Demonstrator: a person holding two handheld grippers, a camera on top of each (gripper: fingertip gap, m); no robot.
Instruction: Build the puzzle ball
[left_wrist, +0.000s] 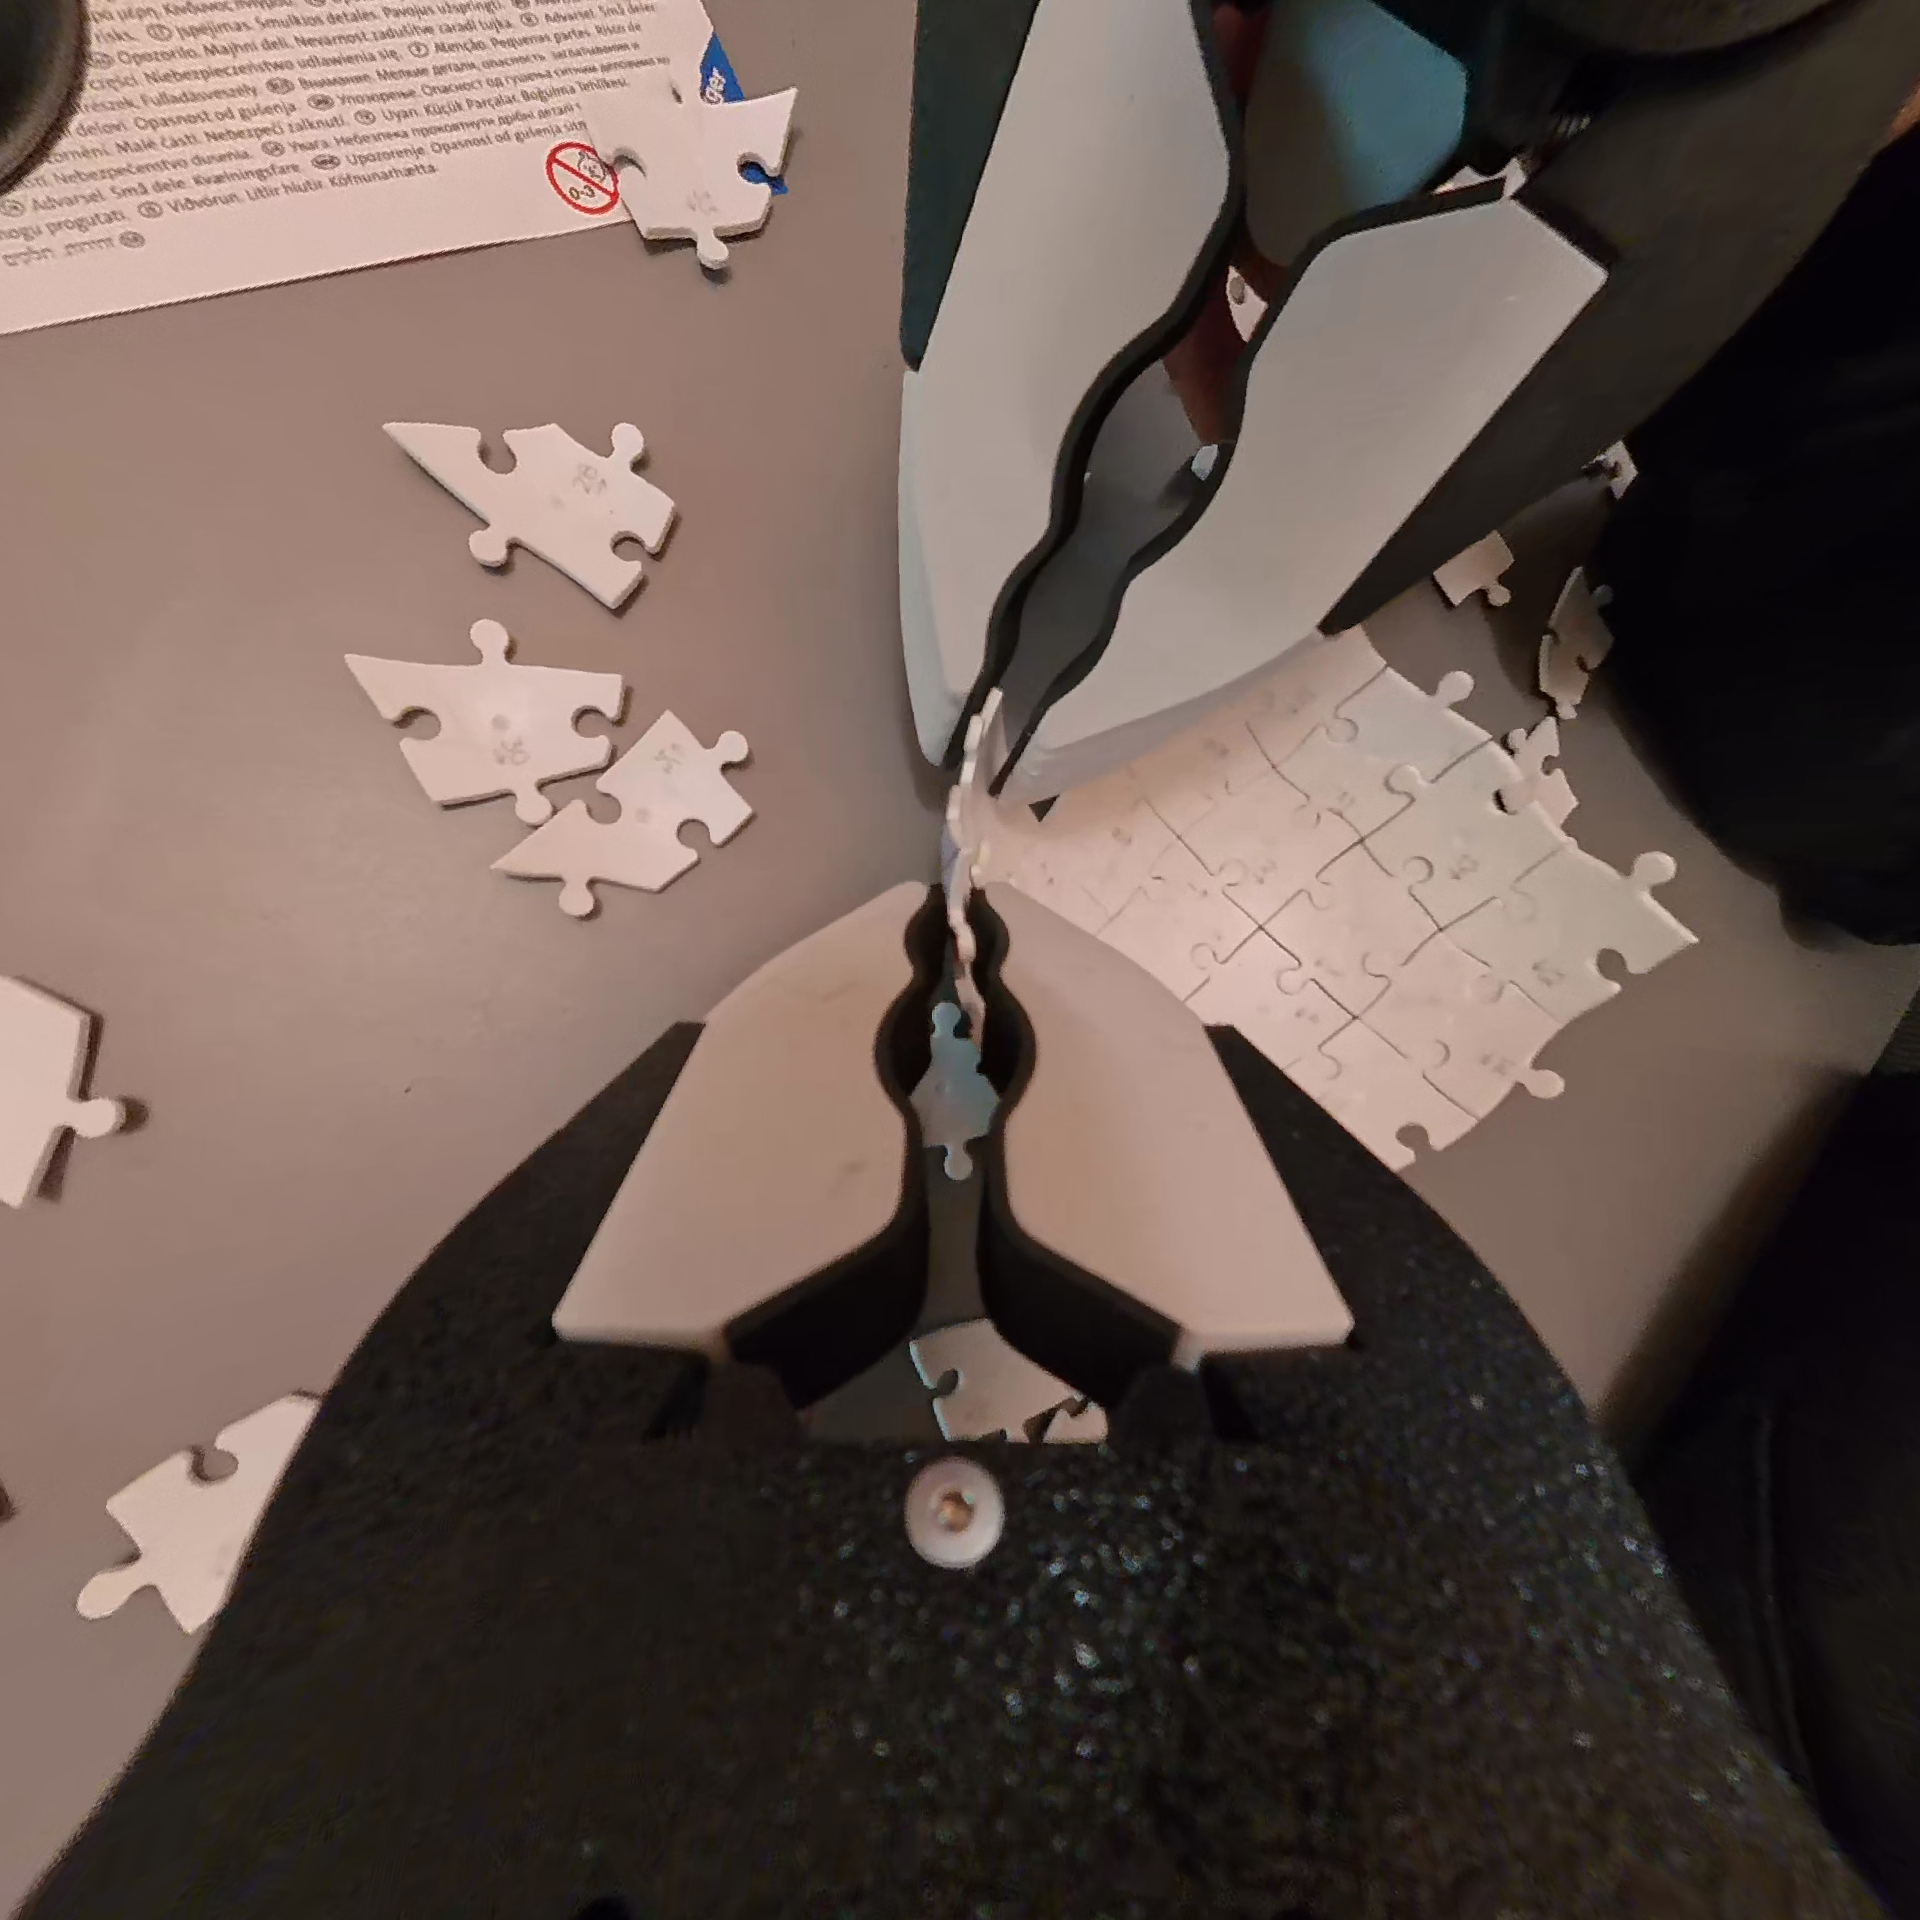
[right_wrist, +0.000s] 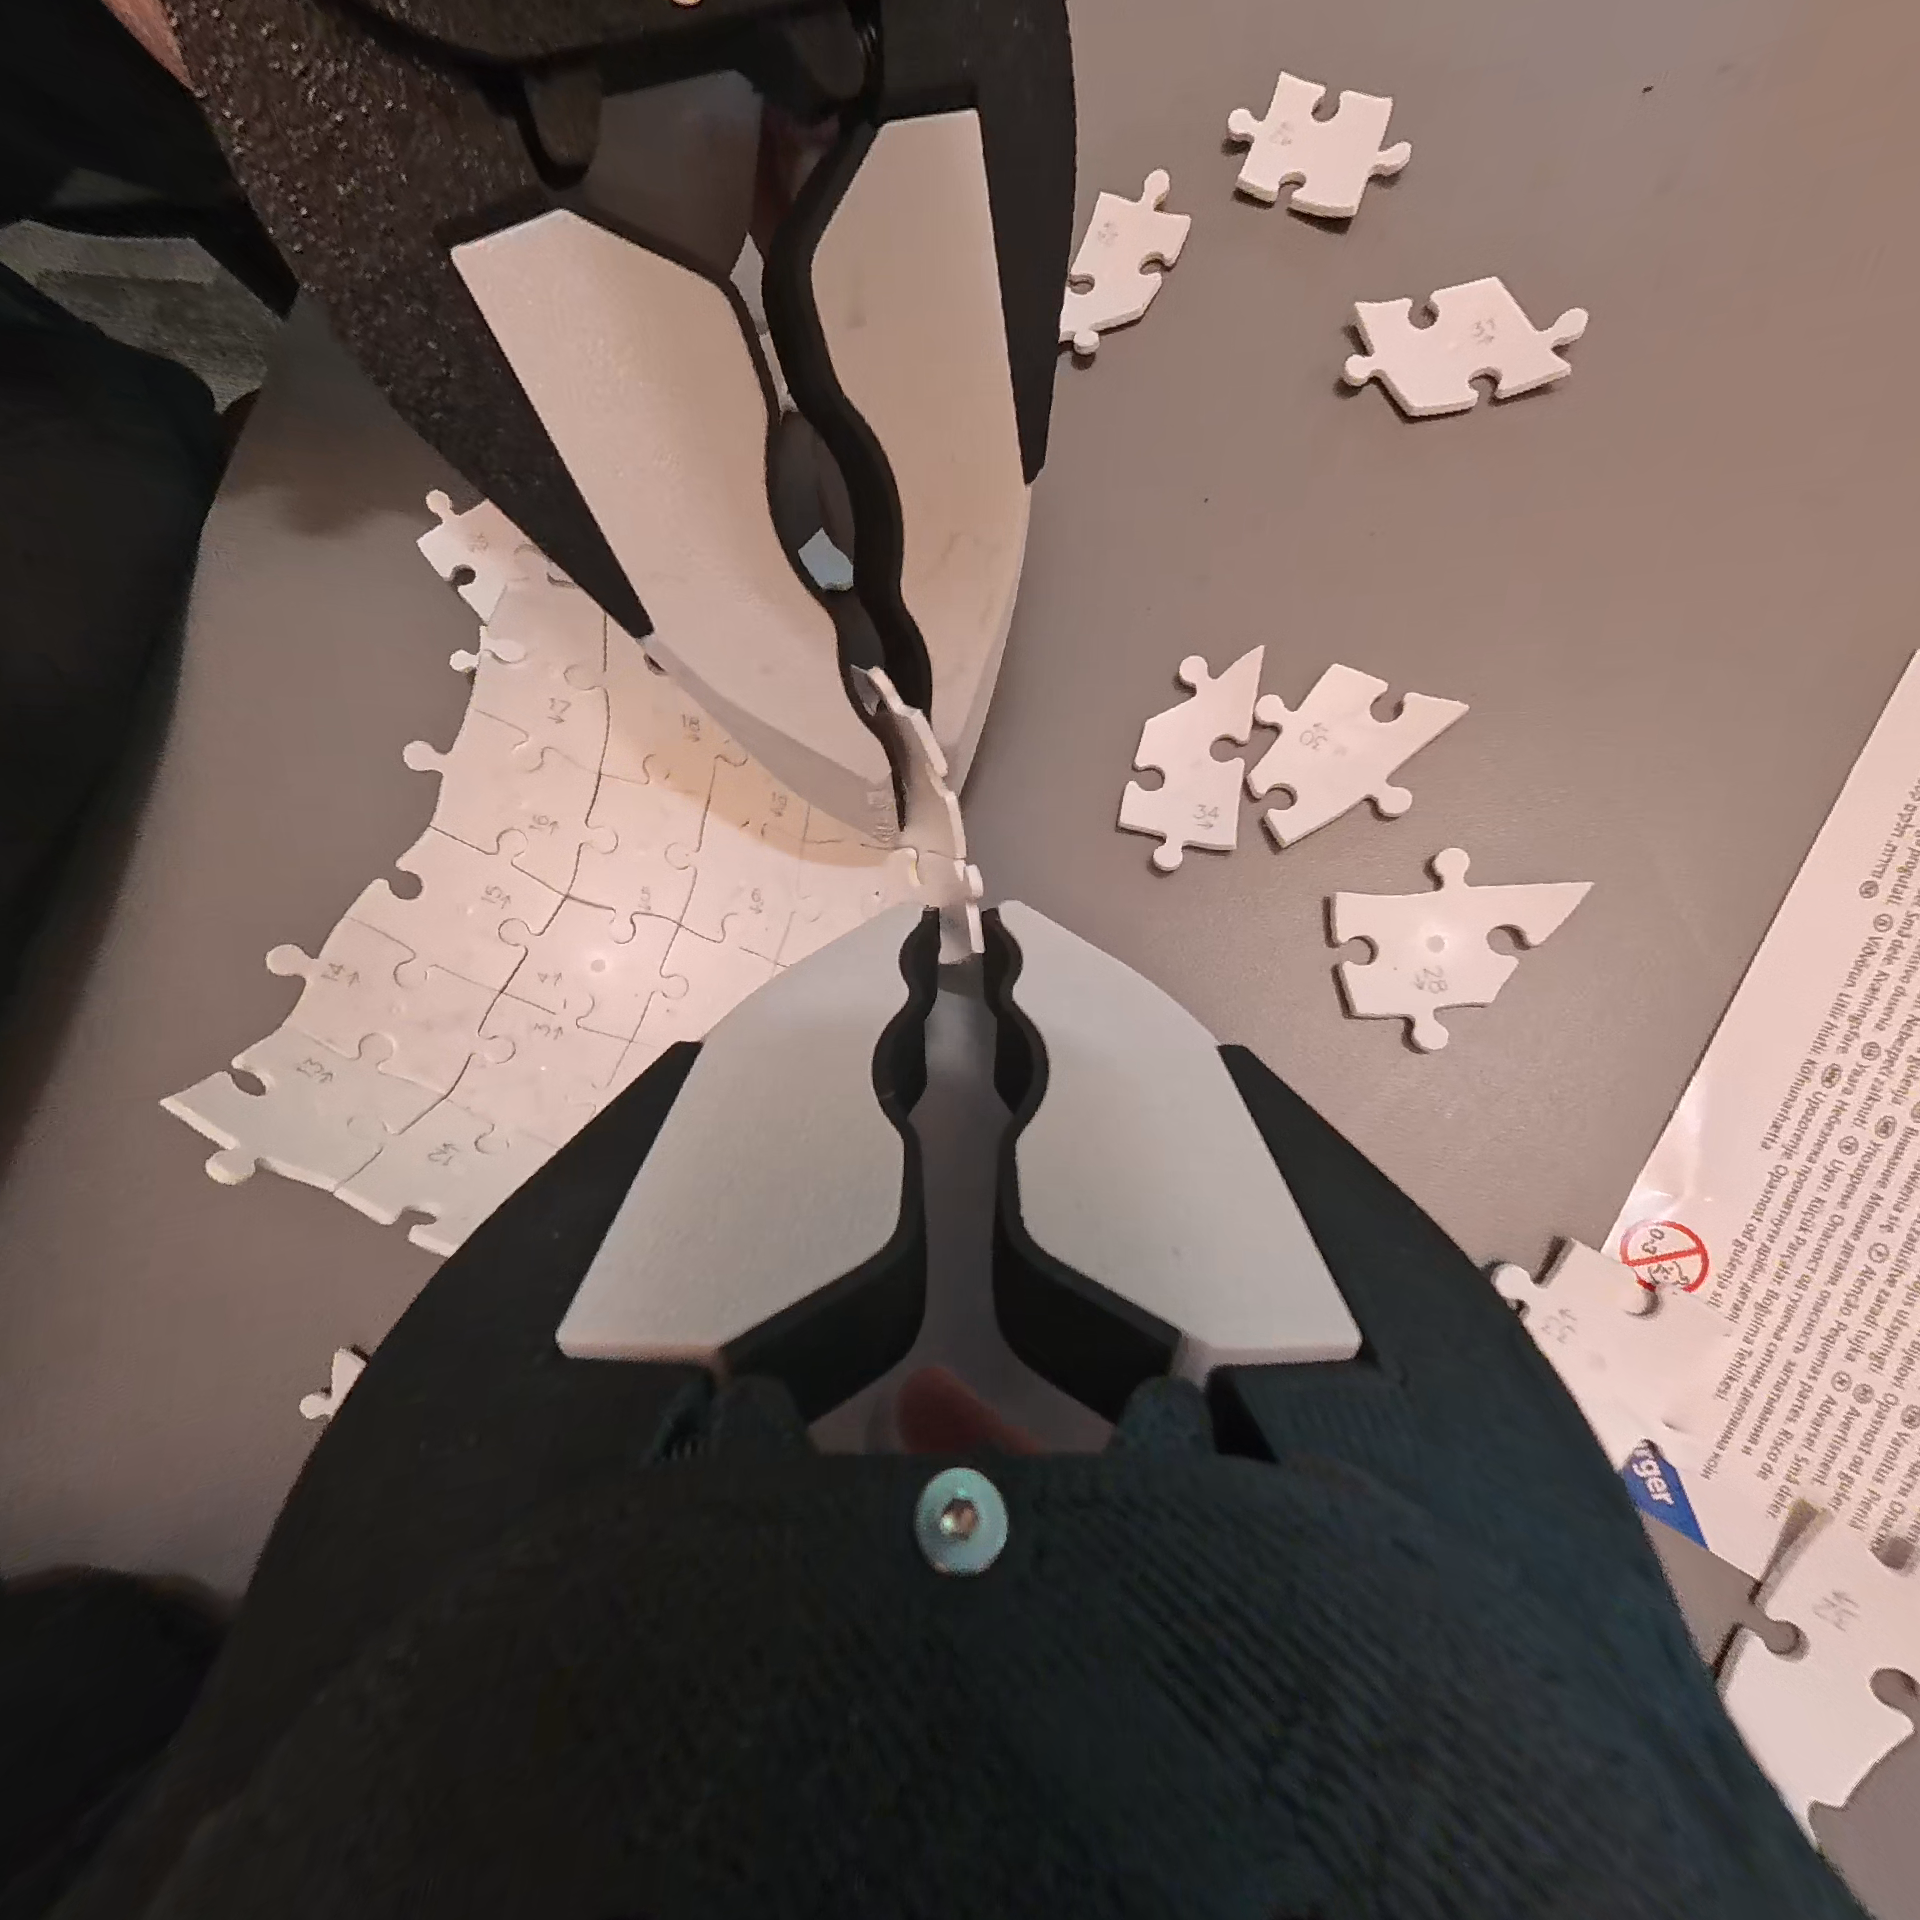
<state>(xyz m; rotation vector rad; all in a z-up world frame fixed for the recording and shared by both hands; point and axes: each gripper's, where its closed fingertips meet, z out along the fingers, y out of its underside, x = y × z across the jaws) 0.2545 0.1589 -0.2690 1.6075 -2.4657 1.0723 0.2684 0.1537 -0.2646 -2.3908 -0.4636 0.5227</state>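
Both grippers pinch the raised edge of one joined sheet of white puzzle pieces (left_wrist: 1351, 894): the left gripper (left_wrist: 961, 935) has its jaws clamped on that edge, and the right gripper (right_wrist: 961, 930) meets it from the opposite side, also clamped. The sheet looks light, thin and prone to flex or split at its seams. Loose pieces (left_wrist: 499, 727) and a printed paper (left_wrist: 312, 135) lie left of the left jaws on the grey surface (left_wrist: 208, 935).
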